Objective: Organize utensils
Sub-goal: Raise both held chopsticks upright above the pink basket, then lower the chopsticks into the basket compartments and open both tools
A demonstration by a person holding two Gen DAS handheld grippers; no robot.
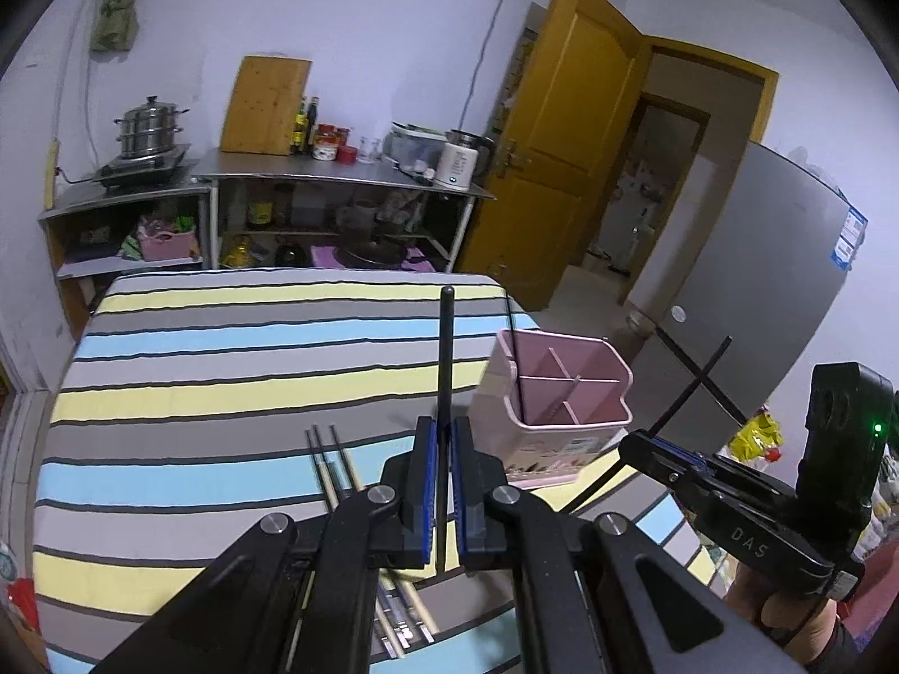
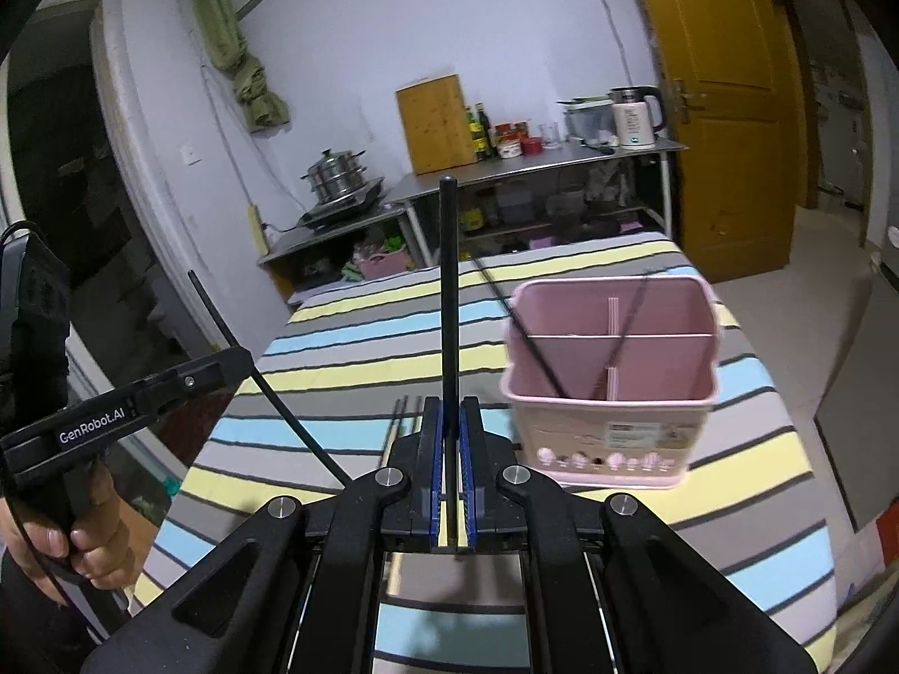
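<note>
Left hand-held gripper (image 1: 444, 452) above striped tablecloth (image 1: 225, 382), kitchen shelves (image 1: 337, 180) behind.

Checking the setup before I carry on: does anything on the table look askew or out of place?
Nothing is spilled or broken. Two black chopsticks lean crossed in the pink holder rather than upright, and loose chopsticks lie on the striped cloth. Each gripper, left and right, holds one black chopstick.

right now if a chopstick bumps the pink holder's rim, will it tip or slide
The pink holder looks like thin plastic and is nearly empty, so probably light. It stands tall on the soft striped cloth, so a rim-level bump would likelier tip than slide it.
</note>
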